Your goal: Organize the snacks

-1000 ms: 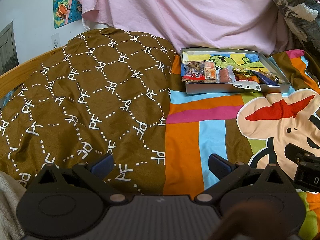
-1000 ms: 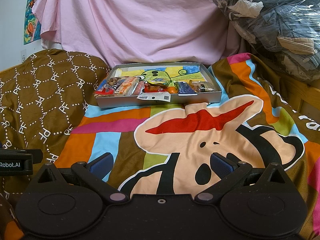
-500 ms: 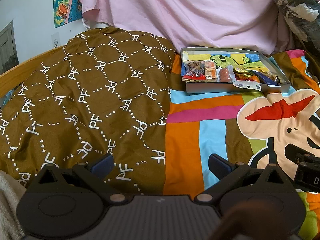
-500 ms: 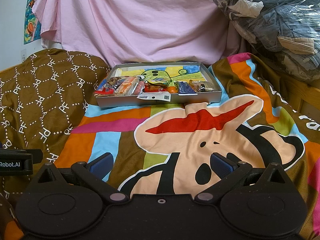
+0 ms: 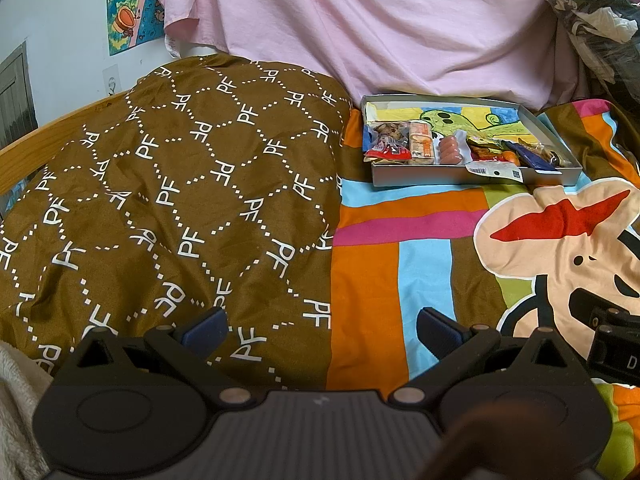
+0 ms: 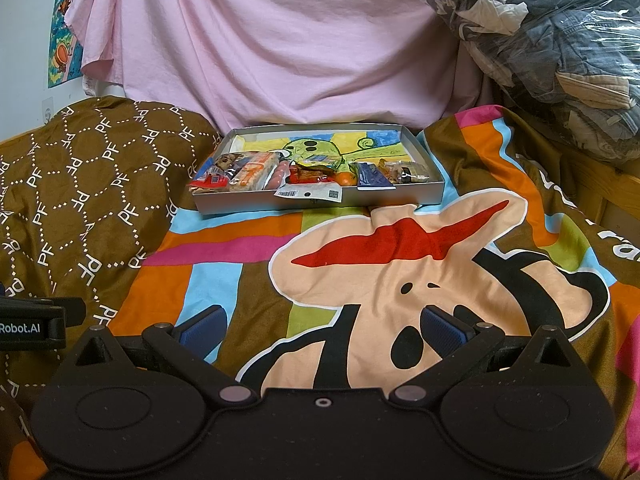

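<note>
Left gripper: blue-padded fingers wide apart, holding nothing, over the brown patterned quilt.
Right gripper: fingers spread apart, holding nothing, above the colourful cartoon bedspread.
Shallow grey cardboard tray: far centre on the bedspread, before the pink sheet.
Wrapped snacks: lined along the tray's near edge.

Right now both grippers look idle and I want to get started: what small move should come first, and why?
Probably ease the right gripper forward toward the tray. Both the right and left gripper are open, empty and low over the bedspread, while the snacks lie bunched along the tray's near edge, almost straight ahead of the right gripper.
</note>
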